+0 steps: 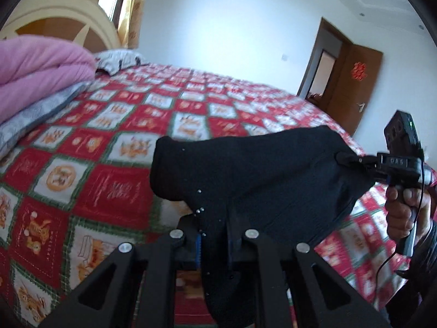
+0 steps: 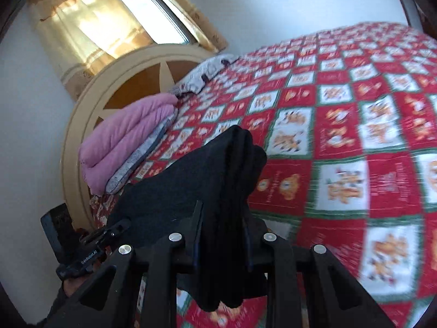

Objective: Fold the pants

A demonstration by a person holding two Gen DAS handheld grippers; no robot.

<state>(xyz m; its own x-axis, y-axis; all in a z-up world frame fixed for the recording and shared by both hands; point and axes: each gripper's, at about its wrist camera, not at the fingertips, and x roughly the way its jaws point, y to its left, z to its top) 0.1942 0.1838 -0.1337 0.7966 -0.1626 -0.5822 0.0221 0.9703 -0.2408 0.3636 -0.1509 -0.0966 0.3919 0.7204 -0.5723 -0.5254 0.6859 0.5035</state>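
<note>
Pants: we hold the black pants (image 1: pixel 245 180) off the bedspread (image 1: pixel 109 142), stretched between both tools.
Left gripper (image 1: pixel 214 242): clamped on one pants edge, cloth hanging below.
Right gripper (image 2: pixel 222 235): pinching the other edge, folds bunched between its fingers.
Bed: we see a pink quilt (image 2: pixel 123 142) and a pillow (image 1: pixel 117 60) by the headboard (image 2: pixel 82 125).
Door (image 1: pixel 352 87): open, far wall.

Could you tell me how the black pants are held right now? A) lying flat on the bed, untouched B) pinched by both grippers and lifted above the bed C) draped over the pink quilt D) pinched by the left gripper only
B: the left gripper and the right gripper each clamp the black pants, which hang above the bedspread.
</note>
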